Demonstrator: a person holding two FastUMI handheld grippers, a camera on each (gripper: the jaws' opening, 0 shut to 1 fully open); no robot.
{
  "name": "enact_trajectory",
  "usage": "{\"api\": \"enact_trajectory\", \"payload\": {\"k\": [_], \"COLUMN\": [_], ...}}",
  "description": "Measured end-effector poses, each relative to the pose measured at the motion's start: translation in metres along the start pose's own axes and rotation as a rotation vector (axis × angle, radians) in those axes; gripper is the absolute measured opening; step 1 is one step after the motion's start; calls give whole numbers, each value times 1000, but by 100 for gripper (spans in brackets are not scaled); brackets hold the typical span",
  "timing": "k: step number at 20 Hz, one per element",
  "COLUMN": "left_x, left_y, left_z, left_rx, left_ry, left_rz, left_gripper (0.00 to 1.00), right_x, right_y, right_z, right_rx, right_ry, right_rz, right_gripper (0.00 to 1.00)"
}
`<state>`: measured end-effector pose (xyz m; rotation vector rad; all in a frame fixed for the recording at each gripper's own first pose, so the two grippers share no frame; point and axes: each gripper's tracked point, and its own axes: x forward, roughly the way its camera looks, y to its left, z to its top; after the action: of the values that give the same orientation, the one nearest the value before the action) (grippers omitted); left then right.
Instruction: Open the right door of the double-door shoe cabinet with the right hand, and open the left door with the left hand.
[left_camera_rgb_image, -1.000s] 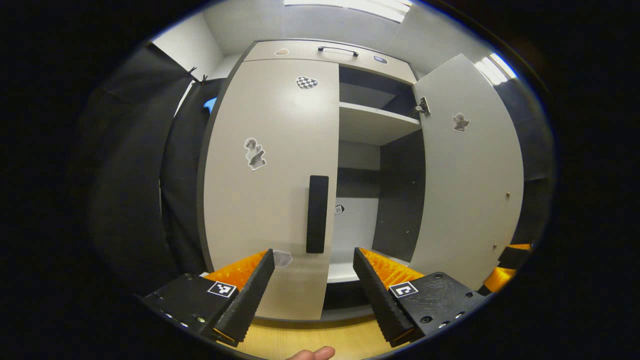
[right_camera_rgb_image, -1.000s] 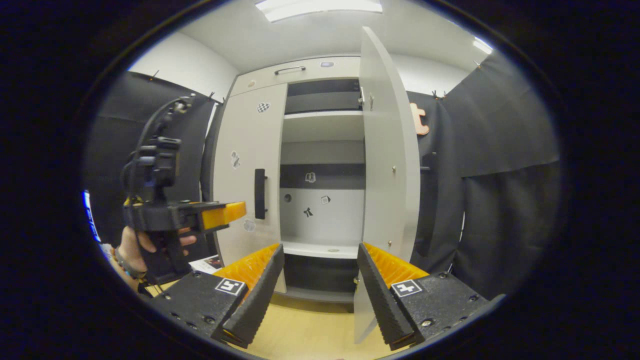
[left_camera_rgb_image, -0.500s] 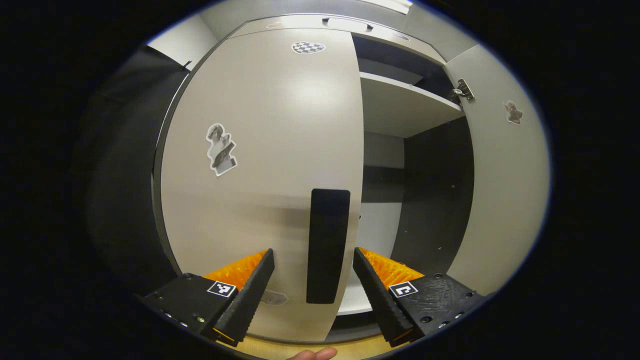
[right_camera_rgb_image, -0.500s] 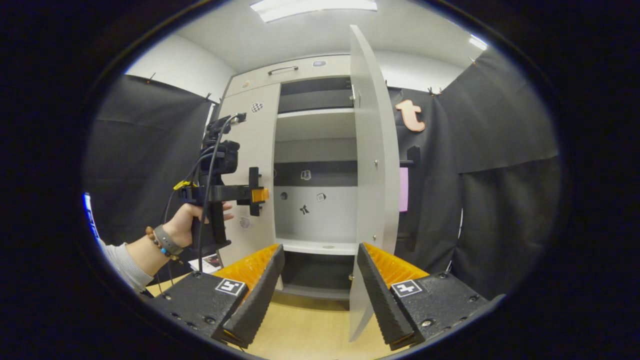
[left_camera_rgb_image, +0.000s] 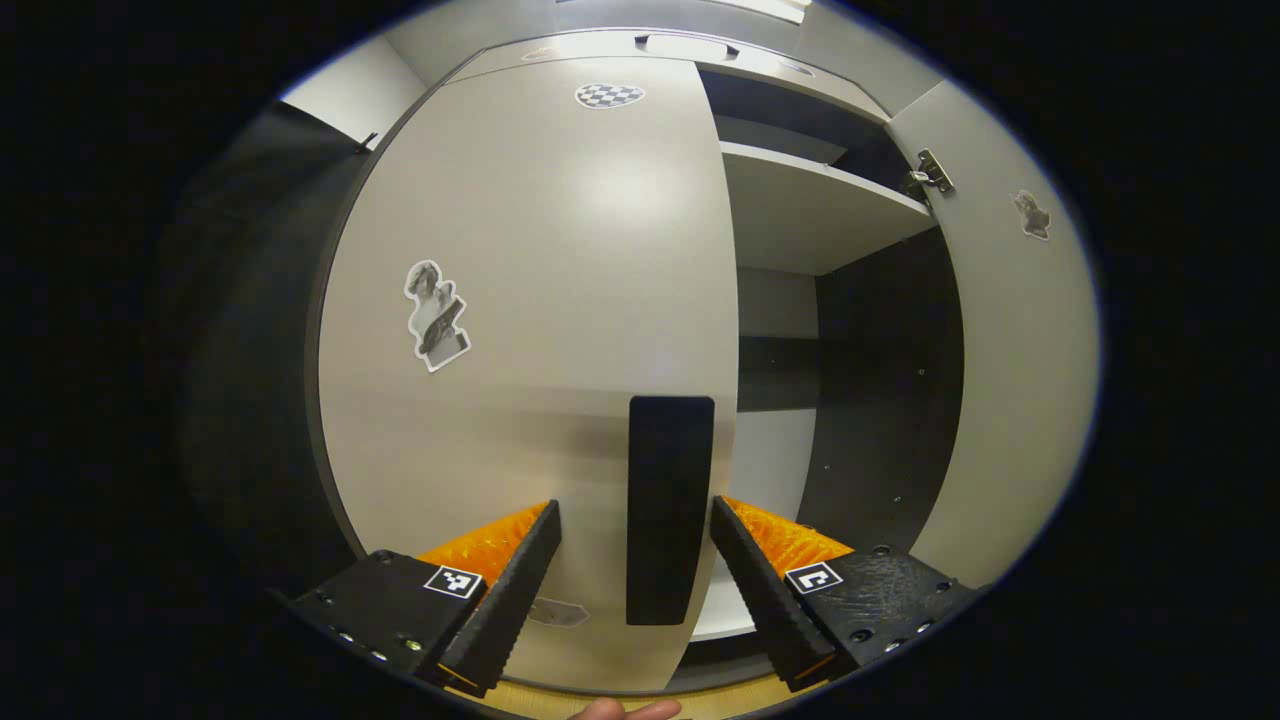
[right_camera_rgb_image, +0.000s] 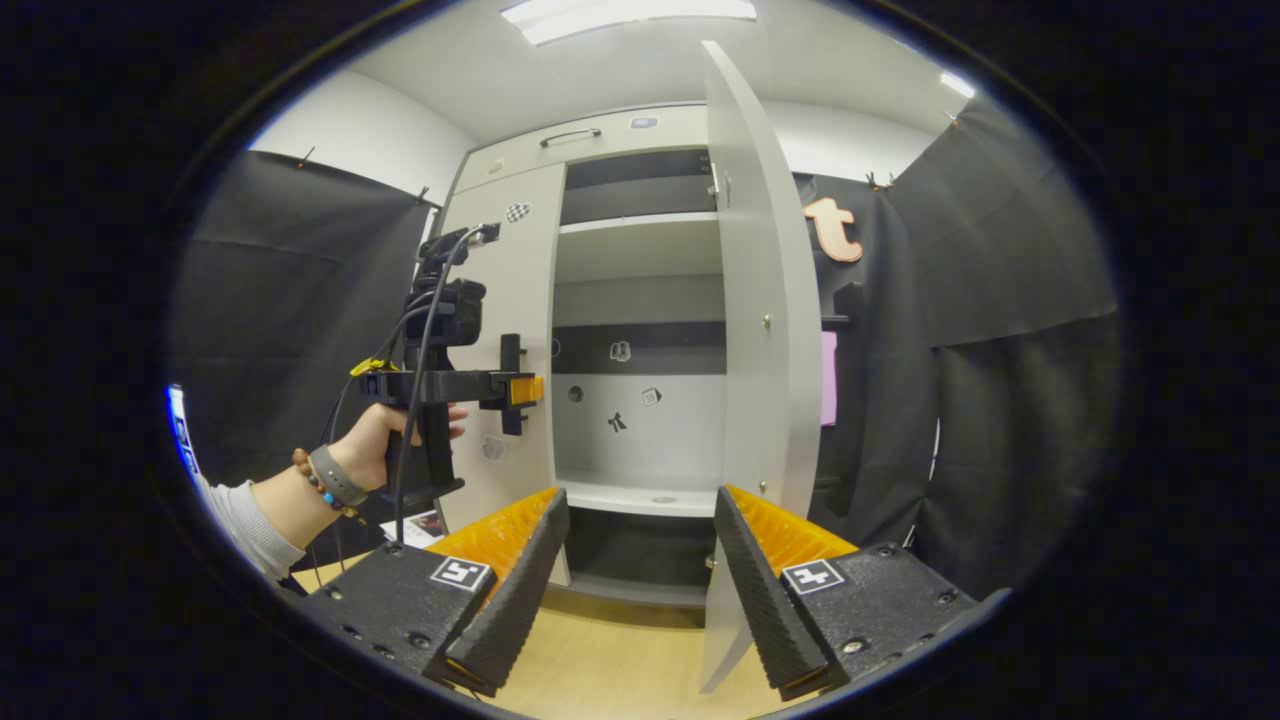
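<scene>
**Left tongs at the handle of the closed door, right door standing open**

In the left gripper view we see the left gripper (left_camera_rgb_image: 635, 550) spread wide, its two fingers on either side of the flat black bar handle (left_camera_rgb_image: 668, 508) of the pale grey left cabinet door (left_camera_rgb_image: 530, 350). A gap shows on each side of the handle, so neither finger presses on it. The door lies shut and close ahead of the tongs; up and to the left of the fingers it carries a grey statue sticker (left_camera_rgb_image: 435, 315), and near its top edge a checkered sticker (left_camera_rgb_image: 609, 95). To the right of the handle the cabinet's inside is exposed, with a pale shelf (left_camera_rgb_image: 815, 210) above dark side panels, and beyond it the pale grey right cabinet door (left_camera_rgb_image: 1020, 370) is swung outward on a metal hinge (left_camera_rgb_image: 930, 175).

In the right gripper view we see the right gripper (right_camera_rgb_image: 640, 570) also spread wide, holding nothing, over the light wooden floor (right_camera_rgb_image: 610, 670) well short of the cabinet. Straight ahead, just above its right finger, the right door stands open edge-on. Up and to the left of the fingers, a person's hand (right_camera_rgb_image: 385, 440) holds the left gripper against the left door at handle height. Small stickers (right_camera_rgb_image: 620, 385) dot the back panel ahead.
</scene>
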<state>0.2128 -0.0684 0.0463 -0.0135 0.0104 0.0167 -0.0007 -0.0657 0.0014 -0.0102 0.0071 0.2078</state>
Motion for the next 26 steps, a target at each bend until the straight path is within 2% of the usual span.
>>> {"api": "enact_trajectory", "payload": {"k": [2, 4, 5, 6, 7, 9, 10, 11, 13, 14, 15, 16, 20, 26], "left_x": [0, -1, 0, 1, -1, -3, -2, 1, 2, 0, 0, -1, -10, -64], "left_y": [1, 3, 2, -2, -12, -14, -13, -13, -13, -13, -14, -13, -13, -4], "left_z": [-1, -4, -4, -6, -5, -3, -3, -4, -6, -4, -4, -4, -4, 2], "left_rx": [-1, -31, -36, -35, -38, -2, 8, -4, -24, -13, -3, 1, 10, 47], "left_ry": [4, 19, 19, 21, 15, -2, -6, -2, 12, 5, 0, 2, 10, -2], "left_rz": [2, -5, -7, -12, -42, -14, -4, -8, -13, -12, -13, -18, -38, -45], "left_gripper": [93, 84, 74, 71, 63, 28, 34, 18, 6, 16, 4, 4, 4, 4], "right_x": [1, 1, 1, 2, 1, -2, -5, -6, -8, -7, -8, -10, -13, -17], "right_y": [2, 3, 3, 2, 1, -2, -4, -7, -13, -14, -14, -14, -13, -3], "right_z": [-2, -3, -4, -5, -5, -5, -5, -4, -6, -6, -6, -6, -3, -6], "right_rx": [2, 1, 2, 3, 2, 2, 3, 6, 16, 23, 30, 31, 25, 28], "right_ry": [3, 2, 2, 3, 5, 4, 0, -3, -2, 0, 3, 2, -10, -24], "right_rz": [11, 13, 13, 13, 10, 3, -3, -9, -27, -29, -30, -33, -40, -32], "right_gripper": [91, 91, 91, 91, 91, 92, 92, 92, 94, 94, 94, 91, 91, 91]}}
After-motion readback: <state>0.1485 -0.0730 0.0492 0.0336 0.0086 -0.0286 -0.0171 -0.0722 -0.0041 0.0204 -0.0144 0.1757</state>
